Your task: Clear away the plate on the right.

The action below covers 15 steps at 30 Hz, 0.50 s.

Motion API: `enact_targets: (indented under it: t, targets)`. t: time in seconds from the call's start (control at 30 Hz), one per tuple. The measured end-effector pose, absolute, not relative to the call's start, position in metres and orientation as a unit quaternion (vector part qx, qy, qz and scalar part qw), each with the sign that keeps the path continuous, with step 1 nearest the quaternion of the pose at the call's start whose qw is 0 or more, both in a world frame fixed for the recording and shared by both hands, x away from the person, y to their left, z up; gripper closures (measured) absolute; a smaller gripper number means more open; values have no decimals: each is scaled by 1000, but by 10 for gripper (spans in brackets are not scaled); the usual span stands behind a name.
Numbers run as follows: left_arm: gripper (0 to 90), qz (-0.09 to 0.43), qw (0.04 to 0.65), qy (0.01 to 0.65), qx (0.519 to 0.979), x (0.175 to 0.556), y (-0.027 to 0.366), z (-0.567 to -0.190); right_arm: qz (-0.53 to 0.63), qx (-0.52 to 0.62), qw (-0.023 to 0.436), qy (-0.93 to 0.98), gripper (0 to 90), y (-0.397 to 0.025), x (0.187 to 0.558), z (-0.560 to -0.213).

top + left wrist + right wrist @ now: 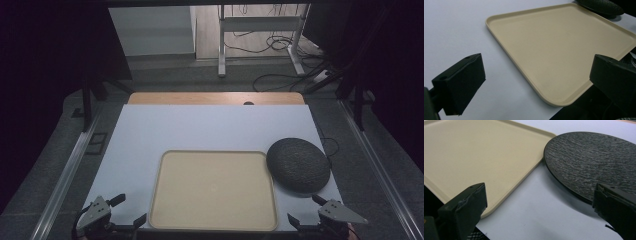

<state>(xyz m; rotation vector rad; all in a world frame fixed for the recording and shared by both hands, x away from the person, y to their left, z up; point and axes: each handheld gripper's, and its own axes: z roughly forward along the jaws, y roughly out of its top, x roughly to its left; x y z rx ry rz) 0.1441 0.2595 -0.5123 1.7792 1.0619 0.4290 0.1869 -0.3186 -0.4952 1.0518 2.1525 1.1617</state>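
A beige rectangular tray (170, 170) lies empty at the front middle of the white table top. Just right of it sits a dark grey textured round plate (298, 163), its edge close to the tray's far right corner. My left gripper (129, 210) hovers at the table's front left corner, open, with nothing between its jaws. At the front right corner my right gripper (306, 209) is open too, just in front of the plate. From the left gripper (534, 82) the tray (559, 45) lies ahead. Ahead of the right gripper (539, 205) are the plate (594, 162) and the tray (474, 152).
The white sheet (210, 127) covers a wooden table whose far edge (215, 98) shows behind it. Metal rails (65, 170) run along both sides on the grey floor. Beyond stand a desk frame (260, 35) and loose cables (280, 75).
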Motion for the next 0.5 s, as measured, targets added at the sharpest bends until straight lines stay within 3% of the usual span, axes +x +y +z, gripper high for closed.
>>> enact_targets:
  t: [0.5]
  targets:
    - [1, 168, 481, 440, 740, 145, 260, -512, 406, 389, 230, 794, 0, -311, 186, -497]
